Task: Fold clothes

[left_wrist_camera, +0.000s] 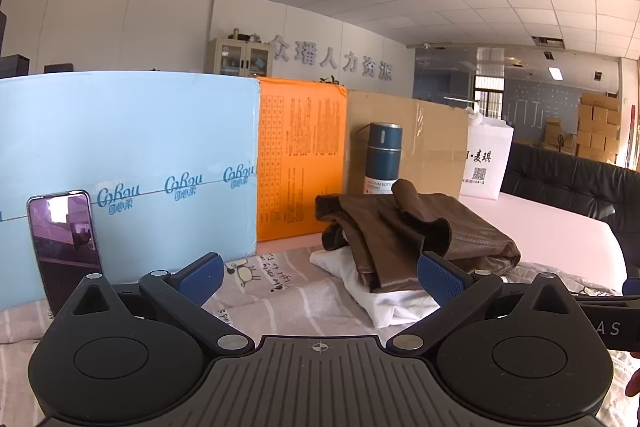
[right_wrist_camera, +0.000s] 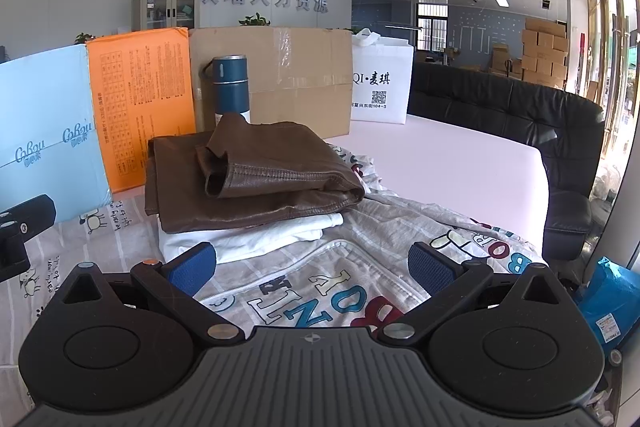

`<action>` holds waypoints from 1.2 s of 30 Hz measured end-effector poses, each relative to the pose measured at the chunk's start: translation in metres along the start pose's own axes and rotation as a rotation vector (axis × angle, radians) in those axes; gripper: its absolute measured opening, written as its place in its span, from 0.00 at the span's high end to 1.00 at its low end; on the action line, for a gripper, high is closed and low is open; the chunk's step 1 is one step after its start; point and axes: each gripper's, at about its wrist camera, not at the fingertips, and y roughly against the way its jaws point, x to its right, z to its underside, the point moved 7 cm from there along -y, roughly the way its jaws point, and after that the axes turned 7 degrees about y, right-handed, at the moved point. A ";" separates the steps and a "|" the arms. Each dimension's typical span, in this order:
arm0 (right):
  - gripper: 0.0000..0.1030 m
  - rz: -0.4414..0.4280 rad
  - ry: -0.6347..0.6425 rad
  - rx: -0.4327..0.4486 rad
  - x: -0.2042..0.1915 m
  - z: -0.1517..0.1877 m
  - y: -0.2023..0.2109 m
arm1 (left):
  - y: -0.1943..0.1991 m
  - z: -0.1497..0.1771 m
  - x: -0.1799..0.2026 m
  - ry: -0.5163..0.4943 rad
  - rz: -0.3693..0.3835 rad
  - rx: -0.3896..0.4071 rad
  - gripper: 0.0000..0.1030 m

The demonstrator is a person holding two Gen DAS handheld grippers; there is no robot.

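step: between garments, brown jacket [right_wrist_camera: 256, 179] folded on white shirt [right_wrist_camera: 256, 239] | left gripper [left_wrist_camera: 320, 277] and right gripper [right_wrist_camera: 312, 267] released, empty | next: grab printed cloth [right_wrist_camera: 320, 287] edge

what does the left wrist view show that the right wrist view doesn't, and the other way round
Only the left wrist view shows the phone propped against the light blue box. Only the right wrist view shows the blue package at the right edge and the printed letters on the grey bedding. Both show the folded brown jacket on the white garment, the blue flask behind it, and an open, empty gripper: left gripper, right gripper.
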 end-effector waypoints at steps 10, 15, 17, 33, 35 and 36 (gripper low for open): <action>0.00 0.007 -0.007 -0.004 0.003 0.001 -0.002 | -0.001 0.001 0.001 -0.001 -0.002 -0.013 0.00; 0.00 0.004 -0.005 -0.005 0.001 0.001 -0.003 | -0.001 0.002 0.002 -0.003 0.002 -0.015 0.00; 0.00 0.003 -0.003 -0.005 0.001 0.001 -0.003 | -0.001 0.002 0.002 -0.003 0.003 -0.016 0.00; 0.00 0.005 0.001 -0.007 0.000 0.002 -0.005 | -0.003 0.004 0.002 -0.006 0.006 -0.023 0.00; 0.00 0.005 0.002 -0.006 0.000 0.002 -0.004 | -0.003 0.004 0.003 -0.007 0.008 -0.024 0.00; 0.00 0.005 0.002 -0.006 0.000 0.002 -0.004 | -0.002 0.004 0.003 -0.007 0.008 -0.024 0.00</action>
